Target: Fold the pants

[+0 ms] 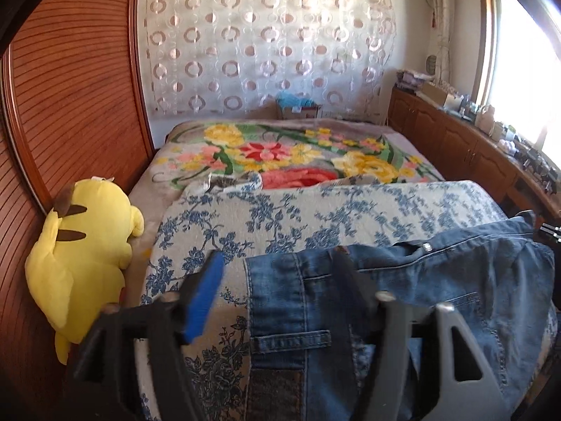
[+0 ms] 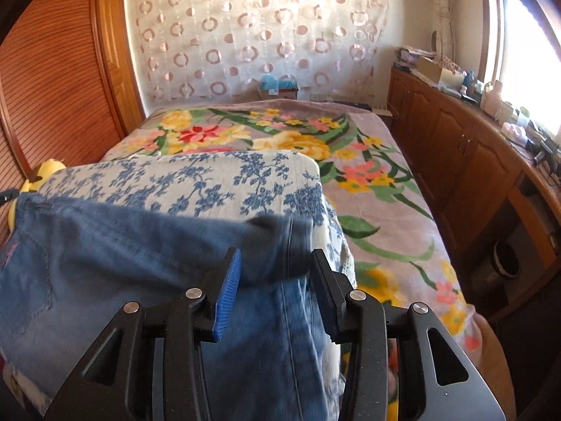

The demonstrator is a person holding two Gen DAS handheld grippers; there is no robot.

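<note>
Fingers [image 2: 231, 291] apart, angled down over jeans [image 2: 122, 245]

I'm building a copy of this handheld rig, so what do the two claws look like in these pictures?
Both match. The left claw and right claw each have black angular arms with triangular cut-outs and silver round pivot pins. Each claw has one finger faced with a ribbed bright blue pad and one plain black finger. On the left claw, the nearest arm looks grey in the light. No cables, sleeves or printed markings show.
</note>
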